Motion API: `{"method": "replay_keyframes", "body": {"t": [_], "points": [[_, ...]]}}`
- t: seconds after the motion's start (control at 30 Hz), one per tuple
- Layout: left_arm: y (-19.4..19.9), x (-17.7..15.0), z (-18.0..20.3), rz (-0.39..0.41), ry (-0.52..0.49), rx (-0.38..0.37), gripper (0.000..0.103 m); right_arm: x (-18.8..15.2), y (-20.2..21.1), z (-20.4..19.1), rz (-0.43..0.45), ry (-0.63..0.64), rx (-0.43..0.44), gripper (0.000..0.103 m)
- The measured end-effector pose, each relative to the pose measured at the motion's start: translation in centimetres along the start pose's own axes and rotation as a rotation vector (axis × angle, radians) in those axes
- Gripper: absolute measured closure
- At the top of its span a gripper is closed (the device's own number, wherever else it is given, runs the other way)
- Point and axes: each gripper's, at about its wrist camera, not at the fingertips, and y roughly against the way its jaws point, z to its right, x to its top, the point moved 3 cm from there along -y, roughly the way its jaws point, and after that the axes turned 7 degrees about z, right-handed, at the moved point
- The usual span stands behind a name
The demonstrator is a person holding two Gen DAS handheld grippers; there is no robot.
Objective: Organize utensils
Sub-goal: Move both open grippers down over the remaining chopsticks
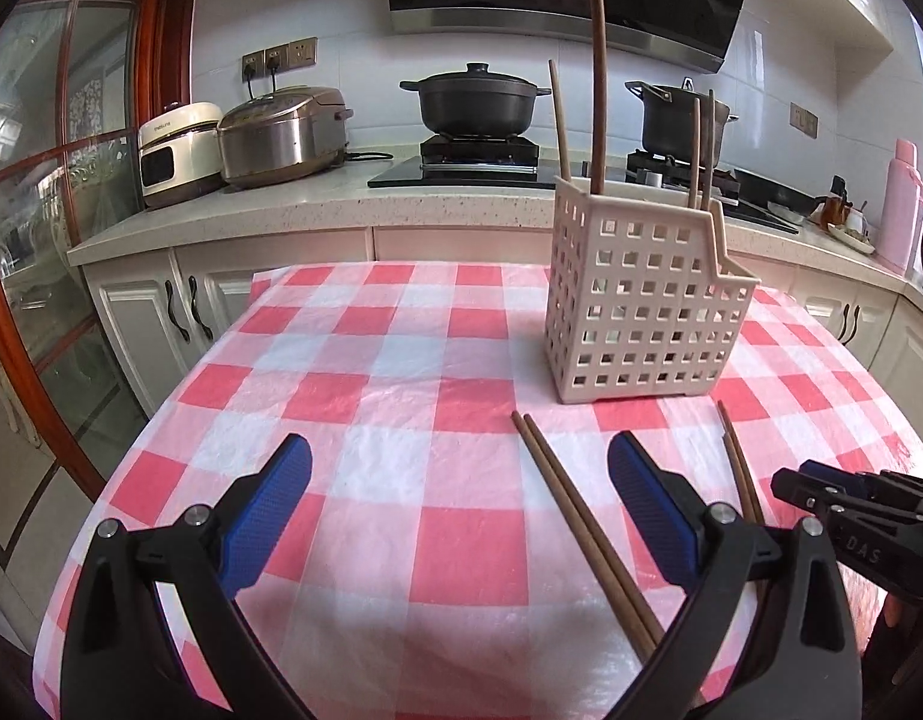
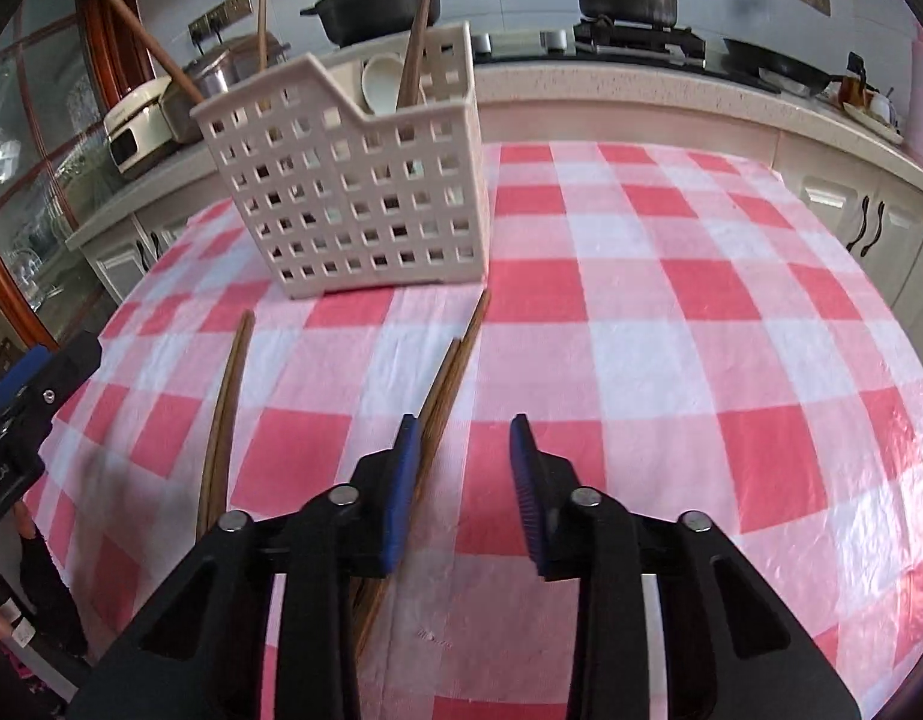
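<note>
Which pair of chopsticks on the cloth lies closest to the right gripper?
The pair right of the basket's corner, running under the right gripper's left finger. The other pair lies apart, farther left, toward the left gripper.

Bright daylight, both views. Glare on plastic tablecloth point(image 2: 869, 480), strongest right edge of right wrist view. Soft shadows under jaws. Heavy fisheye bending, black vignette corners. Left gripper point(image 2: 35, 396) slightly blurred at frame edge; centre sharp.
</note>
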Motion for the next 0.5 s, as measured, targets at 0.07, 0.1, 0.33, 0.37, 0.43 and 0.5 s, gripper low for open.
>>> {"method": "replay_keyframes", "body": {"t": [0.07,0.1,0.33,0.37,0.43,0.5], "points": [[0.0,-0.2,-0.1,0.000,0.001,0.000,0.007,0.0,-0.2,-0.2,-0.009,0.003,-0.004,0.077],[0.0,-0.3,-0.1,-0.004,0.003,-0.004,0.007,0.0,-0.3,-0.3,-0.013,0.005,-0.005,0.077],[-0.1,-0.7,-0.2,-0.002,-0.003,-0.008,0.007,0.4,-1.4,-0.8,-0.044,0.014,-0.032,0.082],[-0.1,-0.7,-0.2,-0.003,-0.004,-0.009,0.007,0.4,-1.6,-0.8,-0.051,0.013,-0.040,0.084],[-0.1,-0.8,-0.4,-0.003,-0.002,-0.011,0.007,0.5,-1.9,-0.8,-0.055,0.006,-0.047,0.084],[-0.3,-0.9,-0.4,-0.007,0.000,-0.012,0.007,0.8,-2.2,-0.9,-0.057,0.010,-0.061,0.084]]}}
